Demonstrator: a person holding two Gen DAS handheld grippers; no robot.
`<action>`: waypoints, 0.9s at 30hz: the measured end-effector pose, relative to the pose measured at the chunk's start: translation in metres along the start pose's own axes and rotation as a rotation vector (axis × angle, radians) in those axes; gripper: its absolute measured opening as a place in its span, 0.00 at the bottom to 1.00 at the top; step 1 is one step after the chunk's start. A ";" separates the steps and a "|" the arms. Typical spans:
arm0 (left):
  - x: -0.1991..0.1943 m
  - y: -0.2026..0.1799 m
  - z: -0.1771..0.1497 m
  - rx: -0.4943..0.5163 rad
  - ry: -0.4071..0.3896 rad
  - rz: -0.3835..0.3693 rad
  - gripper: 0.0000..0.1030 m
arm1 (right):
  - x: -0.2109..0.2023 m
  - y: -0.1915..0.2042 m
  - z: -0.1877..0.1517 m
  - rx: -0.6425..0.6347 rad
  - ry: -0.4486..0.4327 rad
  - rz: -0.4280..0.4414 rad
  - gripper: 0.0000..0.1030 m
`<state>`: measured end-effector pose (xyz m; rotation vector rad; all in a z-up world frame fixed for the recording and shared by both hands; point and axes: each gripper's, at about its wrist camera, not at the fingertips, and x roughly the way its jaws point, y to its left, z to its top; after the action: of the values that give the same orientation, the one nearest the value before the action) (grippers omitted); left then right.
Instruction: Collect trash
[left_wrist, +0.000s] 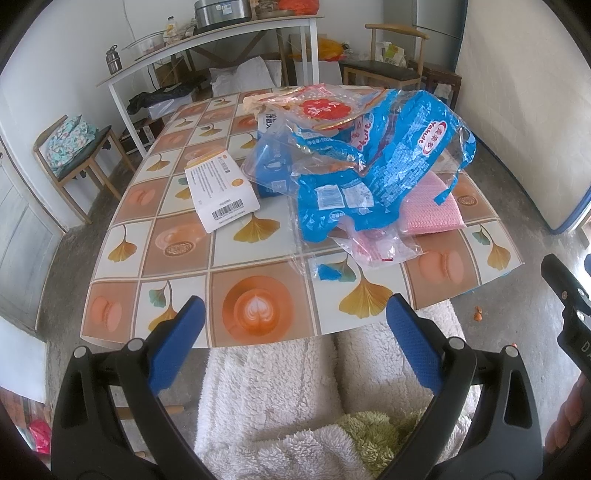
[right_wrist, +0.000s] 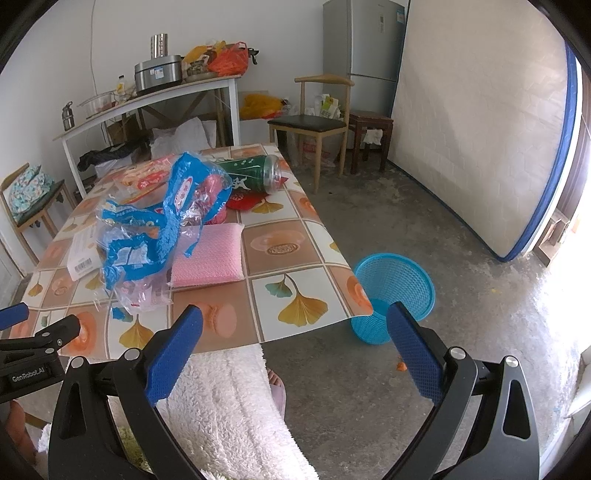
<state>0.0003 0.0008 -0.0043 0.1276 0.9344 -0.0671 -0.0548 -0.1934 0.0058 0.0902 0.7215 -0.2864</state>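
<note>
A crumpled blue plastic wrapper (left_wrist: 373, 162) (right_wrist: 147, 236) lies piled on the patterned table (left_wrist: 221, 280) (right_wrist: 280, 243), partly over a pink sponge (left_wrist: 432, 210) (right_wrist: 210, 258) and a clear pink wrapper (left_wrist: 380, 247) (right_wrist: 144, 295). A white box with a barcode (left_wrist: 218, 188) (right_wrist: 81, 251) sits left of the pile. A green bottle (right_wrist: 255, 173) lies on its side at the far end. A blue mesh basket (right_wrist: 391, 291) stands on the floor by the table's right corner. My left gripper (left_wrist: 295, 314) and right gripper (right_wrist: 295, 321) hang open at the near table edge, both empty.
A person's lap in fluffy white fabric (left_wrist: 332, 387) (right_wrist: 229, 406) sits below the table edge. A mattress (right_wrist: 480, 129) leans on the right wall. Chairs (right_wrist: 314, 122) (left_wrist: 74, 151), a fridge (right_wrist: 365, 44) and a cluttered white shelf-table (left_wrist: 207, 48) stand behind.
</note>
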 end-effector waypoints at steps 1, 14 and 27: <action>0.000 0.000 0.000 0.000 0.000 -0.001 0.92 | 0.000 0.000 0.000 0.000 0.000 0.000 0.94; 0.000 0.000 0.000 -0.001 0.001 0.000 0.92 | 0.000 0.001 0.002 0.000 -0.001 0.003 0.94; 0.001 0.005 -0.001 -0.001 0.003 -0.004 0.92 | 0.000 0.002 0.002 0.002 0.000 0.002 0.94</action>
<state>0.0006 0.0062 -0.0049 0.1247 0.9374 -0.0698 -0.0525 -0.1925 0.0073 0.0922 0.7208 -0.2853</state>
